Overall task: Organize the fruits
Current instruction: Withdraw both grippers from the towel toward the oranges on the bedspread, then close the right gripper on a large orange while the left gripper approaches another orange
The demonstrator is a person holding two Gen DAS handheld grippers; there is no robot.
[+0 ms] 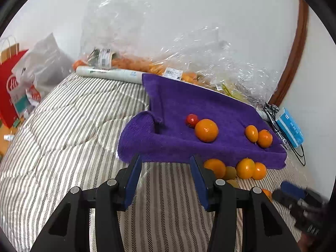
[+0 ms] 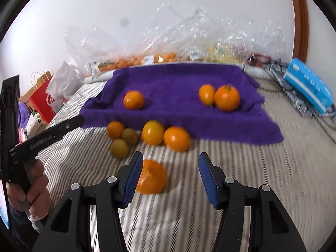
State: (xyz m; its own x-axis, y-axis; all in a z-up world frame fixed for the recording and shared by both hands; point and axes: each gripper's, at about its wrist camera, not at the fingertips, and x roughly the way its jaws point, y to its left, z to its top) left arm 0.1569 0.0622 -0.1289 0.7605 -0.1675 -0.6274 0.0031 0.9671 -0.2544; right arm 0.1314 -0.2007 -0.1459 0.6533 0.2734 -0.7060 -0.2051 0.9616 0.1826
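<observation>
On a striped quilt (image 1: 69, 113) a purple towel (image 1: 210, 109) is spread. In the left wrist view four fruits are seen on it: a small red tomato (image 1: 191, 120) touching an orange (image 1: 206, 130), and, well apart to the right, an orange pair (image 1: 258, 136). The tomato is not made out in the right wrist view, where the towel's fruits are blurred.

Only the right wrist view shows the whole loose cluster (image 2: 147, 136) on the quilt just at the towel's near edge: three orange fruits and two greenish ones, touching one another. A single orange fruit (image 2: 152, 177) is seen nearer, just beside the inner face of one blue pad of the right gripper (image 2: 169, 173); the jaws stand partly apart and nothing is pressed. A hand (image 2: 31, 187) on the other tool's handle is shown at that view's left edge.

The left gripper (image 1: 166, 172) is held over bare quilt before the towel's edge, its jaws partly apart and empty. Bare quilt lies to its left. Clear plastic bags (image 1: 147, 42) of produce line the wall behind; a blue box (image 2: 308, 86) lies at the right.
</observation>
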